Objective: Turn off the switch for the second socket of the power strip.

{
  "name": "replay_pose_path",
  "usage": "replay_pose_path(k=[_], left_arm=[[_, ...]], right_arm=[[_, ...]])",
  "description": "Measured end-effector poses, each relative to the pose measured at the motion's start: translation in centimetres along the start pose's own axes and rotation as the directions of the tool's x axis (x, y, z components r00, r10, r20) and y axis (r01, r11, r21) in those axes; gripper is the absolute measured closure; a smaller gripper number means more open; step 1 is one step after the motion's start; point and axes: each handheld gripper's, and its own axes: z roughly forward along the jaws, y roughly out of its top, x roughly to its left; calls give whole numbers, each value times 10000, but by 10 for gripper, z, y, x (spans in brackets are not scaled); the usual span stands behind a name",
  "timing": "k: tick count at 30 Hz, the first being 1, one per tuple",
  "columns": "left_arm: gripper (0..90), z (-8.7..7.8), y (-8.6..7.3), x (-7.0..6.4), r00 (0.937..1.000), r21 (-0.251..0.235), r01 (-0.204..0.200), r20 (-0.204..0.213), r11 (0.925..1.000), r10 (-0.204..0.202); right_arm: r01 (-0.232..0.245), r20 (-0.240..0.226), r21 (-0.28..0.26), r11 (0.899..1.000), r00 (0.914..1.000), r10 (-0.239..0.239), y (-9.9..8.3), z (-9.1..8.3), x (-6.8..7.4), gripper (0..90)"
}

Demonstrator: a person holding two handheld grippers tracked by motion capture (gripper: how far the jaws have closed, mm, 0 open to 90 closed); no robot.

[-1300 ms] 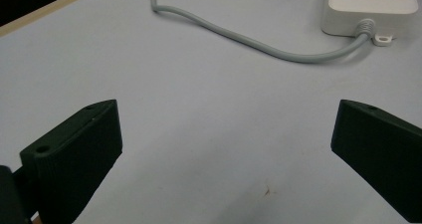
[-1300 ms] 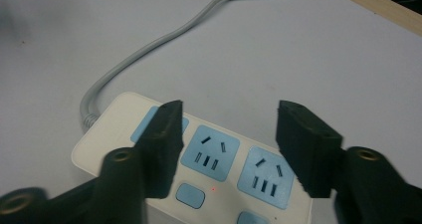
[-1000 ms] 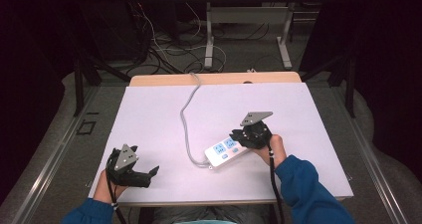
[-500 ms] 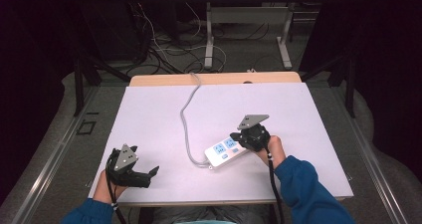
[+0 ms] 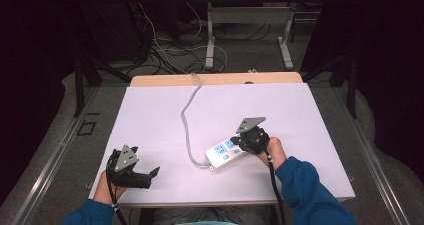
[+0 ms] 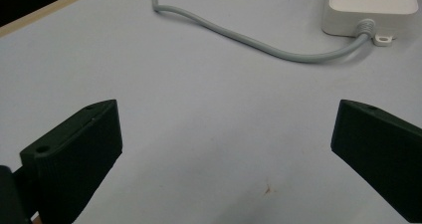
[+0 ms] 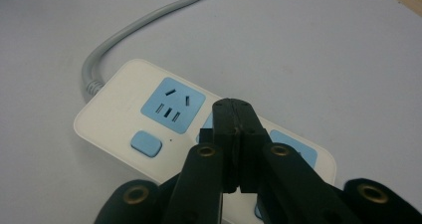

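A white power strip with blue sockets lies right of centre on the white table, and its grey cable runs to the far edge. My right gripper is shut with nothing in it, its tips over the strip's right part. In the right gripper view the closed jaws hang just above the strip, beside a blue socket and a blue button. My left gripper stands open near the front left edge. Its view looks across bare table towards the cable and the strip's end.
A wooden strip borders the table's far edge. Beyond it are table legs and loose cables on the floor. Metal rails run along both sides of the table.
My right gripper has edged slightly down and left over the power strip. The left gripper and the strip have stayed put.
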Motion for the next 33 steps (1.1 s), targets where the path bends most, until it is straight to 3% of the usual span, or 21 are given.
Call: replay_pose_path(k=[16,31,33], left_arm=[[0,0,0,-1,9999,20,90,79,10000,-91],[0,1,0,-1,9998,2,125,122,9999,-125],[0,1,0,-1,9998,5,135,118,9999,-135]], right_arm=[[212,-347,1173,9929,9992,-172,-4,12,3,900],[237,-529,1360,9904,9985,-166,-5,14,2,900],[27,-480,1389,9903,9988,40,-6,13,3,900]])
